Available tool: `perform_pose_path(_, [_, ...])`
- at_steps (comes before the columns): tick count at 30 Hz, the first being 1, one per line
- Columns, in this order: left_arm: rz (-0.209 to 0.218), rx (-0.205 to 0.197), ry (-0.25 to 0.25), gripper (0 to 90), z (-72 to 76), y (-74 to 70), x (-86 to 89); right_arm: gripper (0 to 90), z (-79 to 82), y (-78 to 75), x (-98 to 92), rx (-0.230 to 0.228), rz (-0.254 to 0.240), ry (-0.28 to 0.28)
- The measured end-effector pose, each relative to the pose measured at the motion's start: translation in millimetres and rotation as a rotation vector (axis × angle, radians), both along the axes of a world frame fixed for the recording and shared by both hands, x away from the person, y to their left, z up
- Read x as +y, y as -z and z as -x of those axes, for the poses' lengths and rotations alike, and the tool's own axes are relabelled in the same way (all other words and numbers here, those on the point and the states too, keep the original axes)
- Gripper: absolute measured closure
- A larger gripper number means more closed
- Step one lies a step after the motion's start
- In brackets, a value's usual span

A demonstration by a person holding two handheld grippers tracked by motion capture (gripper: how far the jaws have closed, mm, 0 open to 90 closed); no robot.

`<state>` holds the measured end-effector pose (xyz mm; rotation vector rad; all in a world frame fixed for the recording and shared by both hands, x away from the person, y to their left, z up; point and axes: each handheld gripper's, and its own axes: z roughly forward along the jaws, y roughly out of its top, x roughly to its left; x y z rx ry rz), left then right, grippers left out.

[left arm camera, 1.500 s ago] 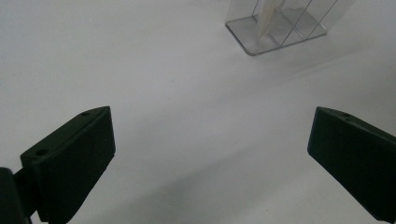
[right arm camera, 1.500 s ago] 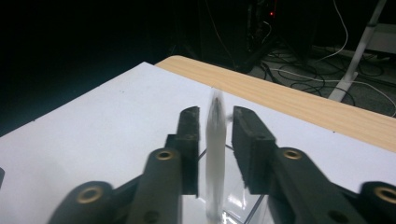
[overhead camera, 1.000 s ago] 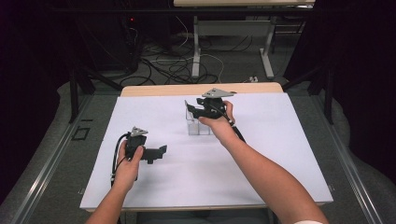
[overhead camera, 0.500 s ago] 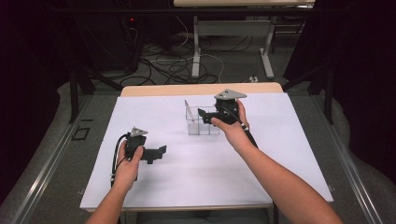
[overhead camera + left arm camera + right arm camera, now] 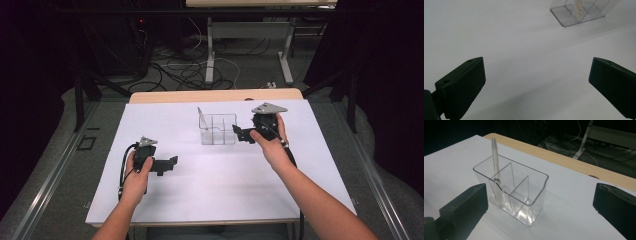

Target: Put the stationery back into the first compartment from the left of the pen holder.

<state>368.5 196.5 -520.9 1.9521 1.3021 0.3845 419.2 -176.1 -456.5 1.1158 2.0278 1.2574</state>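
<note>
A clear box (image 5: 218, 129) with a pen (image 5: 495, 170) stands on the white worktop (image 5: 225, 190). Both grippers, left (image 5: 170, 164) and right (image 5: 239, 133), have wide, empty jaws.

The table (image 5: 210, 200) wears a plain white cover, and a pale wood-coloured strip shows along its far edge. On it stands a clear, colourless organiser (image 5: 510, 191) holding a translucent whitish pen (image 5: 495, 167). The left gripper (image 5: 170, 163) and right gripper (image 5: 239, 132) are matt black, each topped by a grey plate, with black cables trailing.
</note>
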Motion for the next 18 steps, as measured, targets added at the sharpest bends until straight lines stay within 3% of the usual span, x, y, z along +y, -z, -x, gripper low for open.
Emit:
perform_pose_path(3, [0.001, 0.0, -0.001, 0.7, 0.1, -0.1, 0.0, 0.0, 5.3, 2.6, -10.7, -0.009, 0.022, 0.005])
perform_pose_path(10, [-0.002, -0.004, 0.001, 0.7, 0.2, -0.4, 1.4, 0.0, 19.7, 16.4, -35.0, 0.023, 0.046, 0.027])
perform_pose_path(18, [-0.009, -0.002, -0.003, 0.7, 0.8, -1.4, 1.6, 0.0, 29.0, 41.9, -58.1, 0.068, 0.031, 0.08])
